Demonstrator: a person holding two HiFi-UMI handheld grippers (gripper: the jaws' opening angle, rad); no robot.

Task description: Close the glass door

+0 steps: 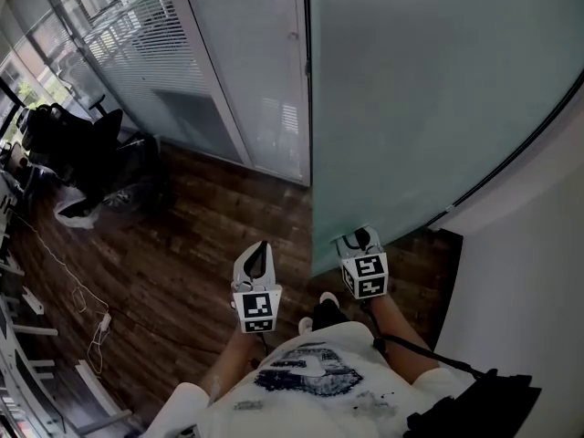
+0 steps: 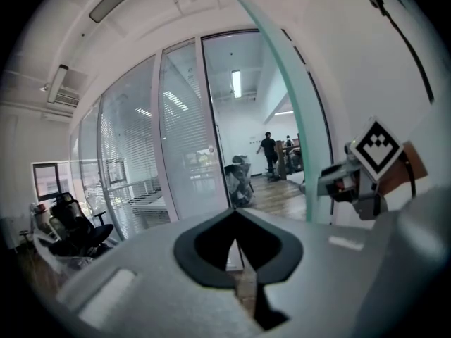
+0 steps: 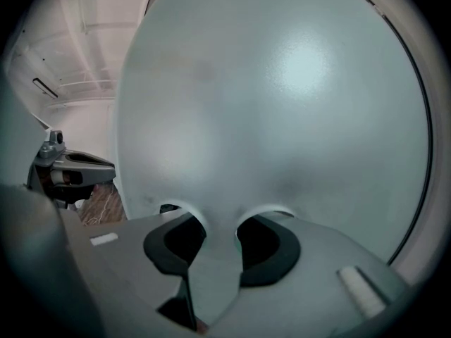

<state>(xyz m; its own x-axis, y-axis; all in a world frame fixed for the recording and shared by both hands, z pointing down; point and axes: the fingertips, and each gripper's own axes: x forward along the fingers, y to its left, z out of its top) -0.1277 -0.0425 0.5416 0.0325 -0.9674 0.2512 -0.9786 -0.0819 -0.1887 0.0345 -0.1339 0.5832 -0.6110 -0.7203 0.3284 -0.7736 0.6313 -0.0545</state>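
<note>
The frosted glass door [image 1: 429, 89] stands ahead and to the right, and its pale face fills the right gripper view [image 3: 282, 104]. My right gripper [image 1: 361, 237] is at the door's near face close to its free edge, jaws apart, with only the glass showing through the gap [image 3: 222, 217]. I cannot tell whether the tips touch the glass. My left gripper [image 1: 262, 247] hovers over the wood floor left of the door edge, its tips meeting [image 2: 236, 213] and nothing between them. In the left gripper view the door's greenish edge [image 2: 292, 104] runs past the right gripper [image 2: 338, 182].
A glass partition with blinds [image 1: 182, 71] runs along the far left. Black office chairs [image 1: 82, 149] and a loose cable [image 1: 73, 290] sit on the dark wood floor at left. A white wall [image 1: 529, 245] stands at right. A person [image 2: 268, 153] stands far off in the room beyond.
</note>
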